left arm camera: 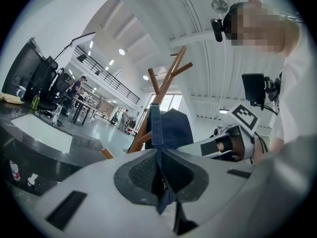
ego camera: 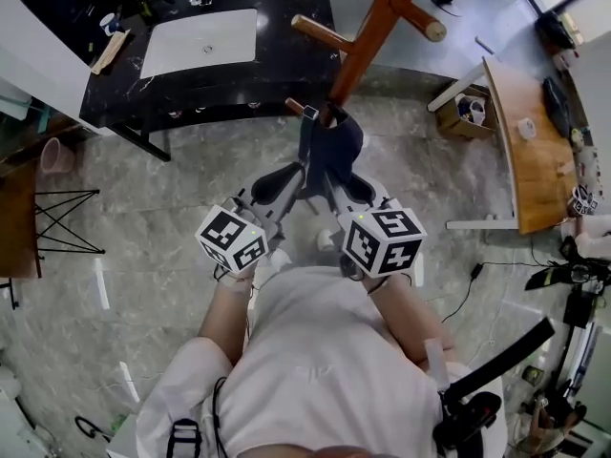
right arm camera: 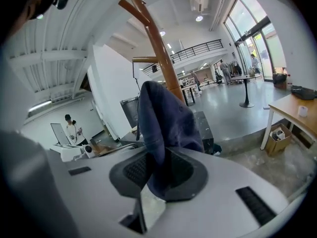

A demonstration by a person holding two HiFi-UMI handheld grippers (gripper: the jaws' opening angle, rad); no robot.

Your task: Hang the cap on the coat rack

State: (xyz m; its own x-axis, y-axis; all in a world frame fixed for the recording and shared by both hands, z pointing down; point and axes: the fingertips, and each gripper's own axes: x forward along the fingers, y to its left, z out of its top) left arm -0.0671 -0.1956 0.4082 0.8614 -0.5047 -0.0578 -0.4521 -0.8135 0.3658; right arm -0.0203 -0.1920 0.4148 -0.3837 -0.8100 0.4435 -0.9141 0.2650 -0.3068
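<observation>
Evidently to keep it spread for hooking, the left gripper pinches the strap and the right gripper the crown of the cap, held just beside a low peg of the coat rack.

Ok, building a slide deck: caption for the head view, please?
Left tool and right tool hold a blue cap near the coat rack.
</observation>
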